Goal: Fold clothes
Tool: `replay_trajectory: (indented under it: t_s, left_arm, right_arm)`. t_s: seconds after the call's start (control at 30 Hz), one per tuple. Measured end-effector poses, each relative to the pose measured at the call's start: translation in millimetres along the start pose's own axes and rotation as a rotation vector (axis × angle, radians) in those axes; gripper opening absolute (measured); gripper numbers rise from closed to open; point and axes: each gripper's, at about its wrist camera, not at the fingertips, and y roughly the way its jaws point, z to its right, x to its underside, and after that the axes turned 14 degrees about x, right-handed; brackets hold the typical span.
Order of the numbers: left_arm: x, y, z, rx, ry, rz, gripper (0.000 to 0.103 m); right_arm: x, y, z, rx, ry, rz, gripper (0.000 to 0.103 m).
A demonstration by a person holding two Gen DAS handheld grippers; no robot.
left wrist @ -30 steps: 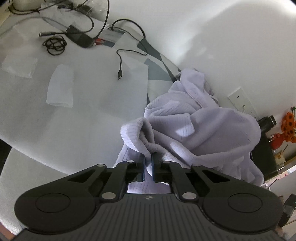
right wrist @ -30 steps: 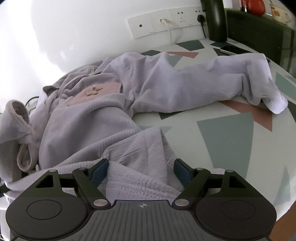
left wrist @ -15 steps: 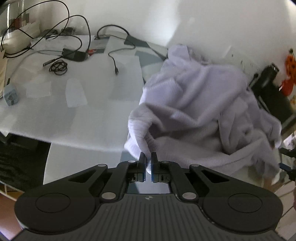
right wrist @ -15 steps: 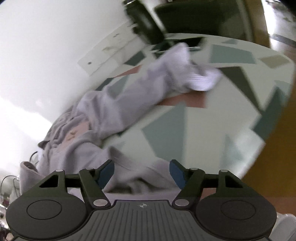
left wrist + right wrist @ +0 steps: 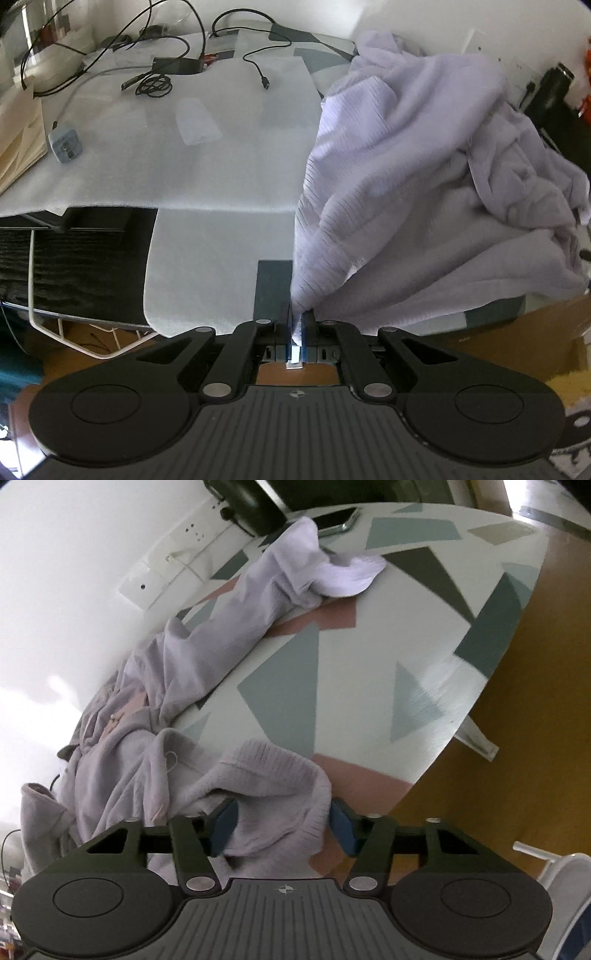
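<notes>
A pale lilac knitted sweater (image 5: 413, 184) lies crumpled on the table and hangs stretched toward my left gripper (image 5: 296, 326), which is shut on a pinch of its edge. In the right wrist view the same sweater (image 5: 155, 709) spreads across the patterned tabletop, one sleeve reaching to a white cuff (image 5: 351, 576). Its ribbed hem (image 5: 273, 775) bulges between the blue pads of my right gripper (image 5: 282, 823), whose fingers stand open on either side of the fabric.
A white sheet (image 5: 155, 158) covers the table's left part, carrying black cables (image 5: 155, 85), a charger (image 5: 65, 146) and clear plastic bags. A phone (image 5: 336, 518) and a dark bottle (image 5: 240, 498) sit near the wall sockets. The table edge (image 5: 491, 672) drops to a wooden floor.
My left gripper has pulled back and up past the table edge, drawing the sweater taut. The right gripper rolled and swung toward the table's near edge, with the hem now between its open fingers.
</notes>
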Motion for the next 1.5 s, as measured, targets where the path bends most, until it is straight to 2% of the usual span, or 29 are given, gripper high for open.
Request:
replay_trajectory:
  t_s: [0.03,0.1,0.2,0.3,0.4,0.5,0.57,0.63,0.7,0.73,0.77,0.83,0.9,1.03,1.17,1.27,1.33,1.4,1.5]
  left_arm:
    - [1,0,0,0.001,0.001,-0.002,0.004]
    - [4,0,0,0.003,0.002,-0.005,0.004]
    - [6,-1,1,0.008,0.006,-0.016,0.004]
    - [11,2,3,0.010,0.023,-0.040,0.004]
    - [18,8,4,0.002,0.051,-0.075,0.004]
    - [15,5,6,0.041,0.048,-0.060,0.005]
    - [12,2,8,0.070,0.045,-0.048,0.010]
    - [10,0,9,0.099,0.042,-0.036,0.014]
    - [7,-3,10,0.128,0.039,-0.024,0.038]
    - [4,-7,16,0.148,0.075,-0.008,0.061]
    - [2,-12,23,0.145,0.123,0.017,0.069]
    - [-1,-16,38,0.118,0.219,0.042,0.069]
    - [-5,-16,47,0.102,0.268,0.062,0.069]
    - [-14,-11,49,0.110,0.243,0.091,0.070]
    - [-25,-6,46,0.101,0.198,0.111,0.072]
    - [-37,-5,42,0.107,0.161,0.140,0.073]
    - [-43,-7,38,0.126,0.137,0.171,0.077]
    - [-50,-8,37,0.142,0.121,0.199,0.080]
    - [-62,-6,42,0.141,0.120,0.233,0.083]
  right_arm:
    - [1,-1,-1,0.018,-0.012,0.007,0.033]
    - [2,-4,-1,0.073,-0.044,0.019,0.008]
    - [6,-12,6,0.131,-0.073,0.046,0.004]
    - [10,-21,13,0.170,-0.097,0.089,0.004]
    - [15,-23,11,0.214,-0.143,0.097,0.003]
    - [21,-20,9,0.250,-0.184,0.091,0.004]
    - [24,-16,8,0.259,-0.185,0.066,0.005]
    - [25,-14,6,0.264,-0.191,0.044,0.014]
    - [27,-18,1,0.277,-0.216,0.066,0.031]
    - [28,-23,-3,0.274,-0.237,0.095,0.034]
    - [30,-26,-8,0.266,-0.268,0.124,0.041]
    - [32,-31,-17,0.262,-0.322,0.163,0.048]
    - [33,-35,-26,0.257,-0.362,0.190,0.055]
    - [31,-37,-38,0.267,-0.380,0.204,0.064]
    - [21,-42,-46,0.282,-0.378,0.245,0.079]
    - [3,-50,-53,0.265,-0.348,0.269,0.088]
    - [-12,-58,-61,0.247,-0.320,0.289,0.090]
    - [-27,-70,-73,0.215,-0.311,0.330,0.100]
    - [-46,-88,-98,0.183,-0.340,0.400,0.102]
